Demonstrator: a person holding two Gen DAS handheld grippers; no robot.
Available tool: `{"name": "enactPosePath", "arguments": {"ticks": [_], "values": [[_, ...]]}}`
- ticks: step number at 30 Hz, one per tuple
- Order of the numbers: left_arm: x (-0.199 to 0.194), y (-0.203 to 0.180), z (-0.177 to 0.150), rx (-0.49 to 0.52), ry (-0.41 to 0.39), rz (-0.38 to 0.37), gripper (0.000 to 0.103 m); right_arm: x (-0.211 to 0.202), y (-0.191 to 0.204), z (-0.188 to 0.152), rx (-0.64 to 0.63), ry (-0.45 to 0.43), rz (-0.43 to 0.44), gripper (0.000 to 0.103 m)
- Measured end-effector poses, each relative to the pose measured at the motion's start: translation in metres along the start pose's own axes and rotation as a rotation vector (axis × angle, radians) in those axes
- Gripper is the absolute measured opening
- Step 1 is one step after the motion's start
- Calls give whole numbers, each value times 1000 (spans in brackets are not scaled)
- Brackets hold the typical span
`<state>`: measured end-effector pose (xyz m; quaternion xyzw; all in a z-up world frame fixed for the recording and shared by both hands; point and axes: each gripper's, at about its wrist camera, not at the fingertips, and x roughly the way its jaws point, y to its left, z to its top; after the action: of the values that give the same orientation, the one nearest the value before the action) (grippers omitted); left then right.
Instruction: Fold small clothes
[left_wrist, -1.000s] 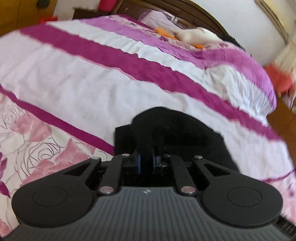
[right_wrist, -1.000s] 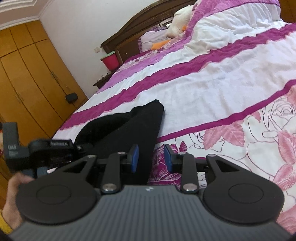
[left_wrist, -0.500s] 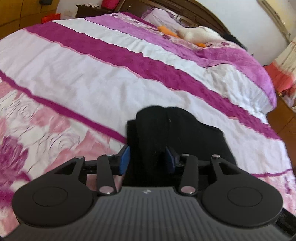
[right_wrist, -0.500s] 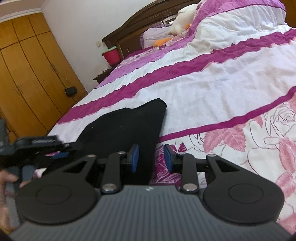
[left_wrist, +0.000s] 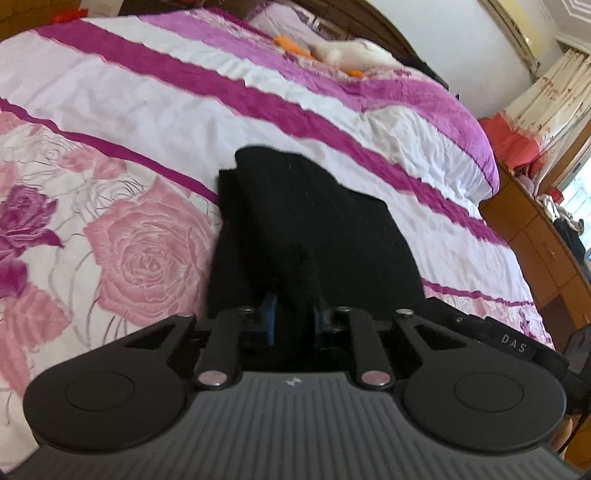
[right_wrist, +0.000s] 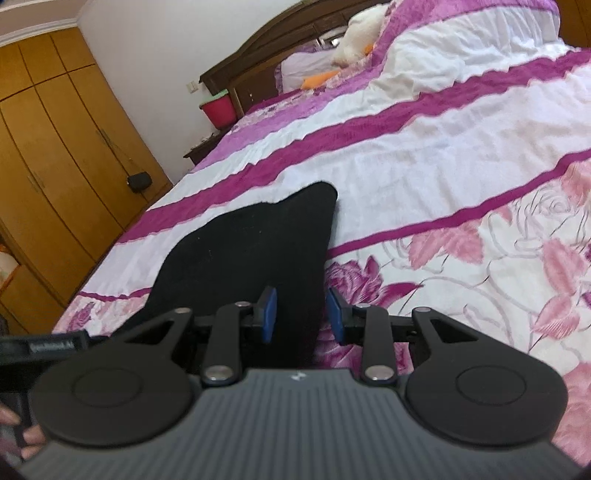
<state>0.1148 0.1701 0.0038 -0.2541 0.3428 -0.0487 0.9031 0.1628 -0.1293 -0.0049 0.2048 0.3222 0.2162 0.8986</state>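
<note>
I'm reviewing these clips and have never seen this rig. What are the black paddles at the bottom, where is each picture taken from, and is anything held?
No robot here: a person holds a two-finger gripper in each hand, with a fisheye camera looking along its fingers. The paddles are the gripper bodies. In the left view, the left gripper is closing on a bunched fold of the black garment, which lies on the floral bedspread. In the right view, the right gripper has the garment's edge between its blue pads; whether they pinch it is unclear.
</note>
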Motion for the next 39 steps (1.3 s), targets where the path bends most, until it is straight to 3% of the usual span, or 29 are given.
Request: {"name": "enactPosePath", "arguments": {"ticks": [3,6,8,11,16,18,23,28,34,36,39], "values": [[-14,5,-9,-4,-15,25,18,-3,11,-4,-21,19,68,34],[-4,20,-16,-54,21,39,20,5,23,-15,-95,26,16,33],[0,24,-15,-73,20,43,26,9,24,-19,-117,33,1,39],[-5,22,-11,-66,4,59,38,7,22,-16,-132,52,4,45],[-21,10,-4,-18,-82,98,70,-2,8,-1,-38,28,61,59],[-22,10,-1,-10,-96,98,75,-2,7,2,-43,14,68,67],[4,22,-2,-66,-9,60,75,15,-1,0,-37,64,30,69],[22,28,-7,-75,-7,26,80,36,-12,-11,51,158,141,69],[37,26,-4,-61,14,-18,81,50,-11,-15,78,159,208,69],[43,23,-5,-73,39,-64,76,53,-12,-15,92,155,219,68],[50,19,-8,-94,51,-94,59,50,-9,-13,103,148,223,51]]}}
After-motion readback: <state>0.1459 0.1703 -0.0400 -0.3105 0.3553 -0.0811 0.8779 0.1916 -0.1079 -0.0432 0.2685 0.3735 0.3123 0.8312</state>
